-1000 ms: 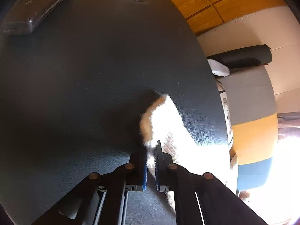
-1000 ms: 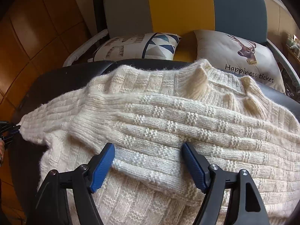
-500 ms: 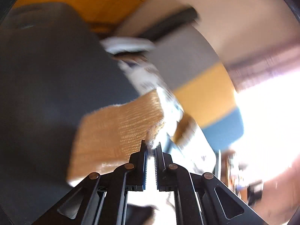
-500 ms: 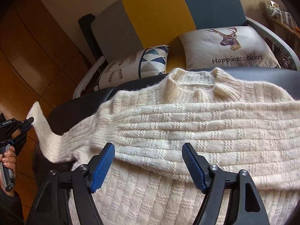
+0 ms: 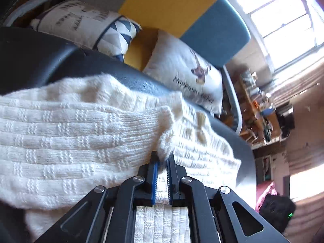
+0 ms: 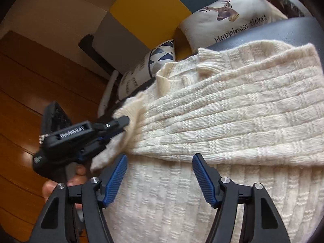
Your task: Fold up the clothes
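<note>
A cream knitted sweater (image 6: 232, 121) lies spread across a dark padded table (image 5: 50, 58), its ribbed collar at the far edge, toward the sofa. One sleeve (image 5: 81, 141) is folded over the sweater's body and runs across it as a wide band below the collar. The cuff (image 5: 165, 141) at the end of that sleeve is pinched between the nearly closed fingers of the left gripper (image 5: 162, 162), which holds it just above the sweater's body. In the right wrist view the same gripper comes in from the left of the sweater, a person's hand (image 6: 66, 182) wrapped around its grip. The right gripper (image 6: 160, 174) hovers over the lower part of the sweater, near the folded sleeve's lower edge; its blue pads stand apart and are closing, with nothing pinched between them (only knit lying beneath). Beyond the sweater's collar sits a sofa (image 6: 145, 6) in grey, yellow and blue panels, with a deer-print cushion (image 6: 226, 20) and a triangle-patterned cushion (image 5: 113, 32) resting against it.
</note>
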